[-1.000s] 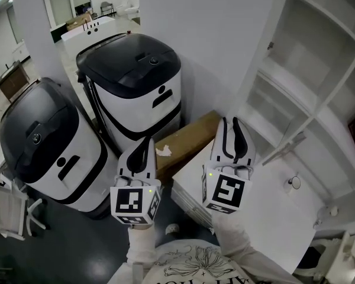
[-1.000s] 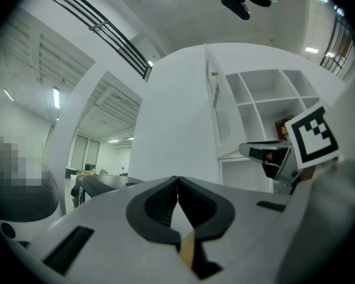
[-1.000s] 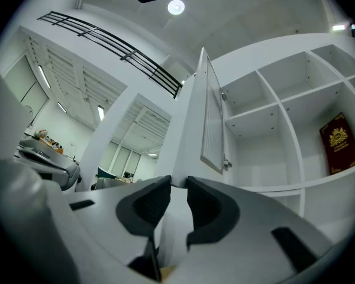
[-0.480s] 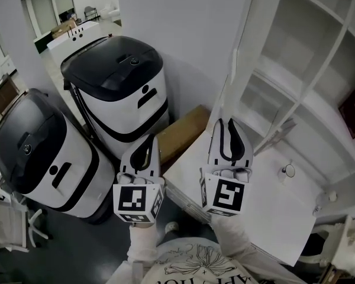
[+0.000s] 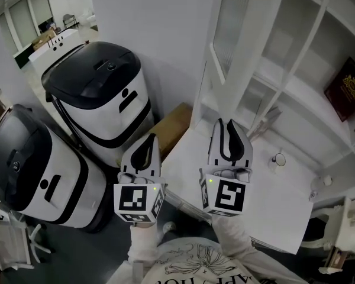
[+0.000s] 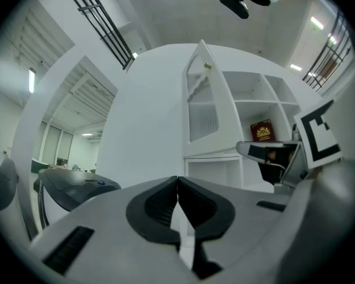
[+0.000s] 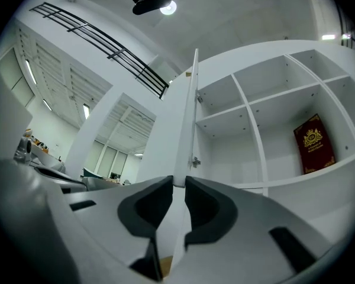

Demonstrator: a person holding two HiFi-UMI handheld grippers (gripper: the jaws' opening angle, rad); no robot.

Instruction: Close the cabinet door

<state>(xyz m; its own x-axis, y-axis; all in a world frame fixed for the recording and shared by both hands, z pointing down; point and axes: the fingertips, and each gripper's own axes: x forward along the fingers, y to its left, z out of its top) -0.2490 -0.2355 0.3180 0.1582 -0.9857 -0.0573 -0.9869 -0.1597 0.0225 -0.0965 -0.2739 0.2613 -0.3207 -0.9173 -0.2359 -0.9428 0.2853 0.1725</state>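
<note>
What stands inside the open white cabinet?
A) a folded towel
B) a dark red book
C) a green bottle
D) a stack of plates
B: a dark red book with a gold emblem stands upright in one compartment of the cabinet.

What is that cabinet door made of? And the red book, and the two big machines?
Cabinet door: probably painted wood or board, with a matte white frame. Its panel looks like ribbed frosted glass or plastic.
Red book: a stiff cover, maybe leather-look, with gold print.
Machines: likely plastic, with glossy white bodies and black lids.
</note>
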